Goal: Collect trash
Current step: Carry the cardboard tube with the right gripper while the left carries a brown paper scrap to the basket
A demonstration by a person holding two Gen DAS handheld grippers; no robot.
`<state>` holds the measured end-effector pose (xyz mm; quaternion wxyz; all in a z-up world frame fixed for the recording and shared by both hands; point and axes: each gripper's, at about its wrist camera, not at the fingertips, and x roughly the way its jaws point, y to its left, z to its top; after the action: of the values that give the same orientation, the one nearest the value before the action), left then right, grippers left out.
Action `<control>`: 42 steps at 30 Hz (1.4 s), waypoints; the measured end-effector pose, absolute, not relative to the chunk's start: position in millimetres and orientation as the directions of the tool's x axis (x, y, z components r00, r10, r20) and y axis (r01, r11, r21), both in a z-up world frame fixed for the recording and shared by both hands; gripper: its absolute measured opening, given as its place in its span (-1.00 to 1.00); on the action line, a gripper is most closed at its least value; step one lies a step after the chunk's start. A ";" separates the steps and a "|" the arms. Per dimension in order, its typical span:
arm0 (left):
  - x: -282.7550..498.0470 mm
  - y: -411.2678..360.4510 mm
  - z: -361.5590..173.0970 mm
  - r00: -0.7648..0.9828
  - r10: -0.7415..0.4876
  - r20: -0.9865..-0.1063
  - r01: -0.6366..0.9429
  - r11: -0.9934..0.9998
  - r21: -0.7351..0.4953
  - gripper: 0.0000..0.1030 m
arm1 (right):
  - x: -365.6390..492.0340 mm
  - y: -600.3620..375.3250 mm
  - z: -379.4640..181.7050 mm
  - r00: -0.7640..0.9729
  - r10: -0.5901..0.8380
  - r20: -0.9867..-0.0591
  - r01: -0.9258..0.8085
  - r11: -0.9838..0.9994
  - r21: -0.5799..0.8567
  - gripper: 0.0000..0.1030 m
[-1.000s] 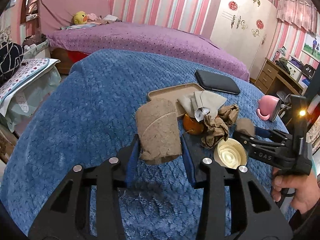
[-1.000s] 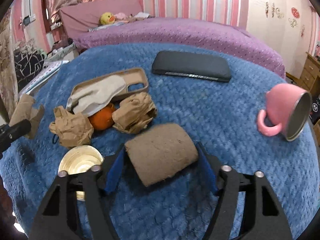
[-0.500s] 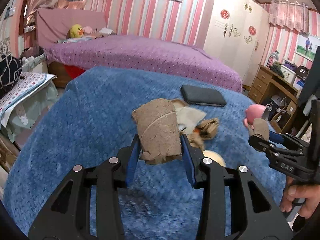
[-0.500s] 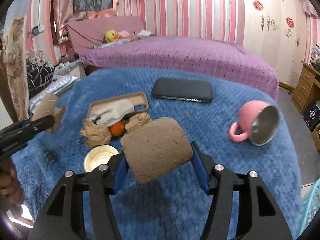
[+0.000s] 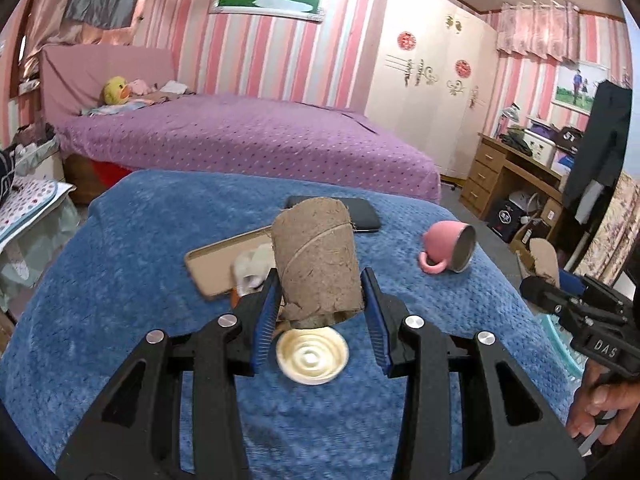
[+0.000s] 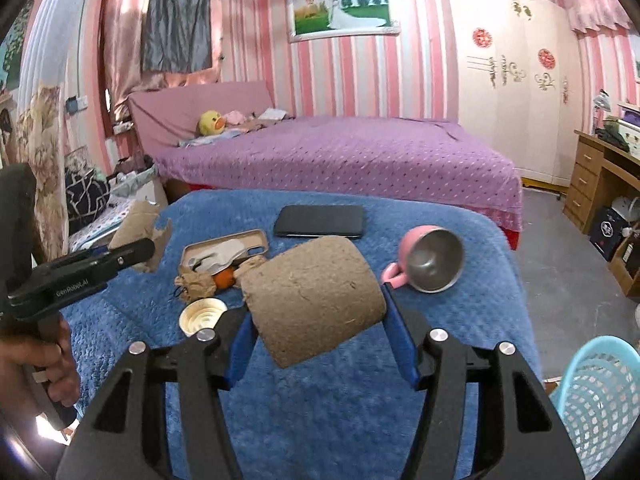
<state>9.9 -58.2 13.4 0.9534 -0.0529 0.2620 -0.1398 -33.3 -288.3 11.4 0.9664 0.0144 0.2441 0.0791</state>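
Brown cardboard tube (image 5: 316,260), spiral seam (fibrous), clamped in left gripper (image 5: 320,312).

Right tongs (image 6: 320,336) clamp a cardboard roll (image 6: 314,300) above the blue blanket (image 6: 460,320).

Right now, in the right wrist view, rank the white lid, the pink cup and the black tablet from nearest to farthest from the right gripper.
1. White lid: on the blue blanket, just left of the right gripper, beside its left finger.
2. Pink cup: lying on its side, ahead and to the right.
3. Black tablet: flat at the blanket's far edge, straight ahead.
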 end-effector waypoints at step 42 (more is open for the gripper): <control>-3.6 -171.7 21.1 0.774 -0.431 -0.464 0.411 0.899 -0.148 -0.24 | -66.8 -386.1 13.8 0.892 0.049 -0.448 0.017 0.990 0.143 0.12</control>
<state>-3.6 -171.7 21.1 0.9417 -0.0193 0.2509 -0.2235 -66.8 -386.1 13.8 0.9701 0.0716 0.2318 0.0082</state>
